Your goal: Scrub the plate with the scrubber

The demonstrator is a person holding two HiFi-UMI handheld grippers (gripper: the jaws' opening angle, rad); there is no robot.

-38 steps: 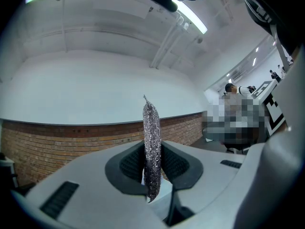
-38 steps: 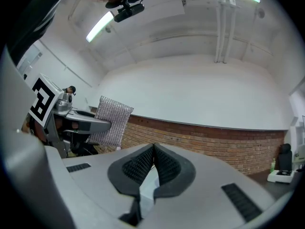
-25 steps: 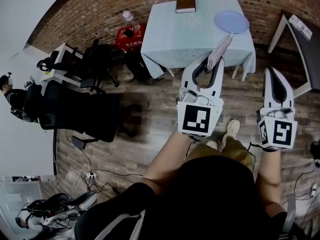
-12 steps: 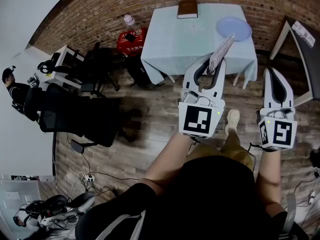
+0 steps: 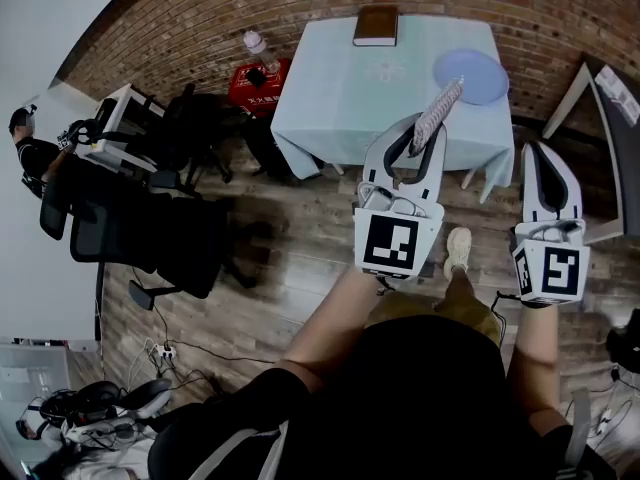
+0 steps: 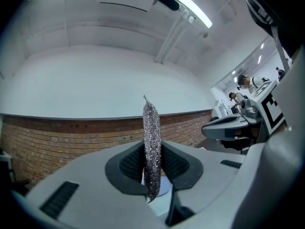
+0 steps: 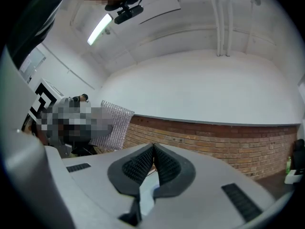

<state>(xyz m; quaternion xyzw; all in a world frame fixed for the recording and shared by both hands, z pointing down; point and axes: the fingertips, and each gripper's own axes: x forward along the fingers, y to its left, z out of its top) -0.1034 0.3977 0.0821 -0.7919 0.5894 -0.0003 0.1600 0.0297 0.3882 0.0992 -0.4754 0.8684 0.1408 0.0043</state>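
Pinching a silvery, glittering mesh scrubber (image 5: 440, 106) edge-on, the left gripper (image 5: 427, 130) is carrying the tool upright, with most of its length standing free beyond the tips. That grip is probably leaving a broad working face ready to be laid onto the dish. In the left gripper view the jaws are closing narrowly on the scrubber's lower part, pressing it from both sides, with a tuft hanging below them.

The round, pale lavender-blue plate (image 5: 472, 76) is lying flat in the upper right of the head view, on the right-hand part of a square table draped in a light mint cloth (image 5: 340, 88). It is well apart from a brown hardcover book (image 5: 375, 25) at the table's far edge.

No scrubbing is under way. The scrubber is hanging in the air over the table's near edge. Its tip is appearing just beside the plate's lower-left rim but is not touching it, and the person seems to be standing short of the table.

The right gripper (image 5: 548, 154), at the right of the head view, is hovering over the wooden plank floor (image 5: 300, 238) with its jaws pressed together on nothing, likely reserved for steadying the plate. Both forearms are reaching forward roughly parallel, the left gripper pointing up-frame toward the plate, and both marker cubes are facing the head camera.
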